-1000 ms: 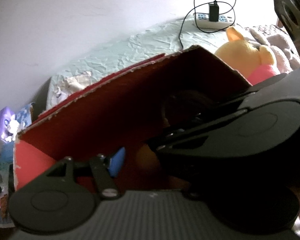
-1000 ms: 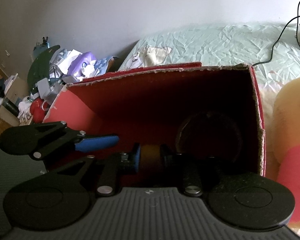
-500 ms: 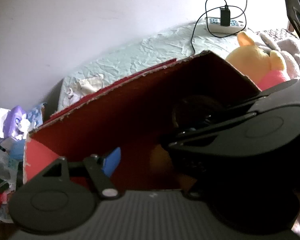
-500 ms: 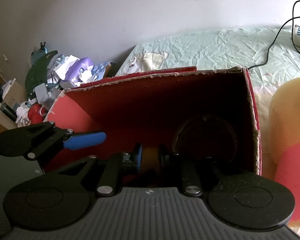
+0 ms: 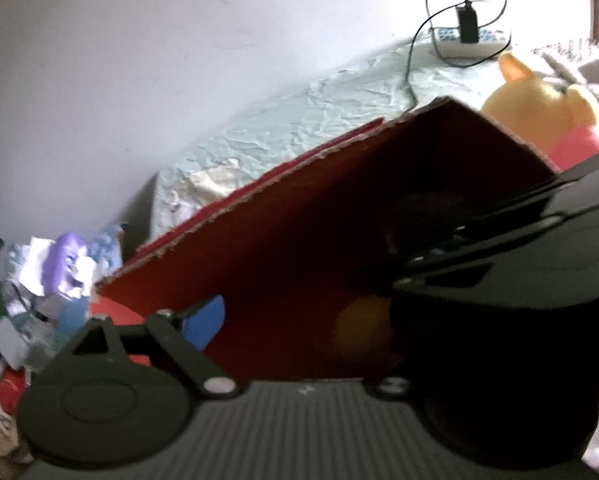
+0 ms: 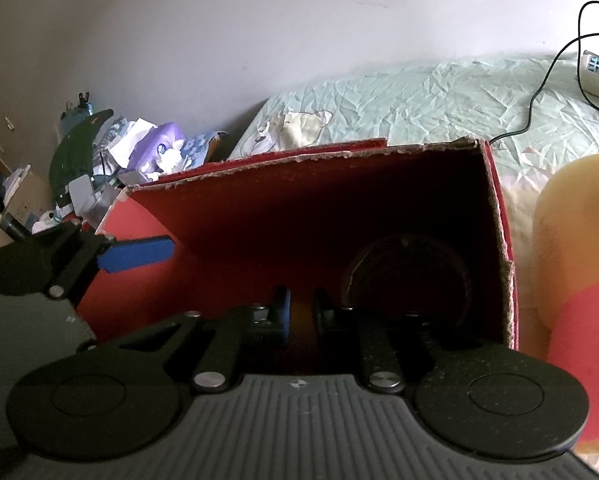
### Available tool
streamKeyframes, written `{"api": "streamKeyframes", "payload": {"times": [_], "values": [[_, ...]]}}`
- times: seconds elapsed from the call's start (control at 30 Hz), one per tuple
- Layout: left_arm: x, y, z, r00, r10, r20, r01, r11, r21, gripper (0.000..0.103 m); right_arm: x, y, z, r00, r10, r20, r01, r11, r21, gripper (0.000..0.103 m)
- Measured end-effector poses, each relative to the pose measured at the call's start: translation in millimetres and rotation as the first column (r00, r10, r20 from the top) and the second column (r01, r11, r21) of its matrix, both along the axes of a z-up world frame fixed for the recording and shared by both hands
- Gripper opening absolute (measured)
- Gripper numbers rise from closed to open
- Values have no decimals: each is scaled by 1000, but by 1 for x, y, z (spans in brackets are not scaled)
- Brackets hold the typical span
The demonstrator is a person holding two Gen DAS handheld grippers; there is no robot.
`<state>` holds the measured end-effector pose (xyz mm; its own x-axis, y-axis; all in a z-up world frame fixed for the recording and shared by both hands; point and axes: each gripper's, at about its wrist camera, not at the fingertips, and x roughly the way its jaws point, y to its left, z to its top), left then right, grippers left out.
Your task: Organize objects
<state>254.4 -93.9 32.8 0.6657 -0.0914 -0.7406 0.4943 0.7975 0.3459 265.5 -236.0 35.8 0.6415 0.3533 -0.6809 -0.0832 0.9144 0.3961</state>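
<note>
The red box (image 6: 339, 216) is open on top; a dark round object (image 6: 409, 276) fills its right corner

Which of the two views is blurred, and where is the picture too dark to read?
Left wrist view: motion-blurred throughout, edges of the box and plush soft. Right wrist view: sharp, but the box interior is deep in shadow, so the round thing inside is barely legible; the wall is bright.

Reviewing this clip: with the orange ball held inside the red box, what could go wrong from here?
The right gripper pinches the orange ball by a narrow span; it might slip out. Released, it may roll against the dark round object. The left gripper crowds the red box wall and could nudge it.
</note>
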Motion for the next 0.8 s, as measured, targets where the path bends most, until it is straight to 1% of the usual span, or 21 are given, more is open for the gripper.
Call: {"api": "streamKeyframes", "payload": {"times": [0.03, 0.17, 0.27, 0.37, 0.43, 0.53, 0.63, 0.8], "values": [[2, 0, -1, 1000, 0, -4, 0, 1000, 5, 92, 0, 0, 0, 1000, -3, -1, 3, 1000, -1, 14], [4, 3, -1, 1000, -7, -10, 7, 1000, -15, 91, -1, -1, 1, 1000, -12, 8, 12, 1000, 4, 10], [8, 7, -1, 999, 25, -24, -25, 999, -35, 85, -3, -1, 2, 1000, -25, 17, 25, 1000, 4, 6], [11, 12, -1, 997, 64, -45, -67, 996, -65, 84, -3, -1, 2, 999, -36, 21, 36, 999, 0, 5], [11, 12, -1, 996, 83, -36, -85, 994, -65, 80, -3, -1, 2, 999, -39, 22, 39, 999, -2, 5], [10, 13, 0, 994, 105, -20, -106, 992, -69, 79, -3, 0, 2, 999, -45, 27, 45, 999, -3, 4], [14, 16, 0, 991, 125, -45, -129, 988, -88, 78, -4, 0, 2, 998, -55, 33, 55, 998, -5, 4], [12, 13, -2, 991, 129, -31, -131, 989, -64, 76, -4, 0, 3, 997, -64, 39, 64, 998, -8, 4]]}}
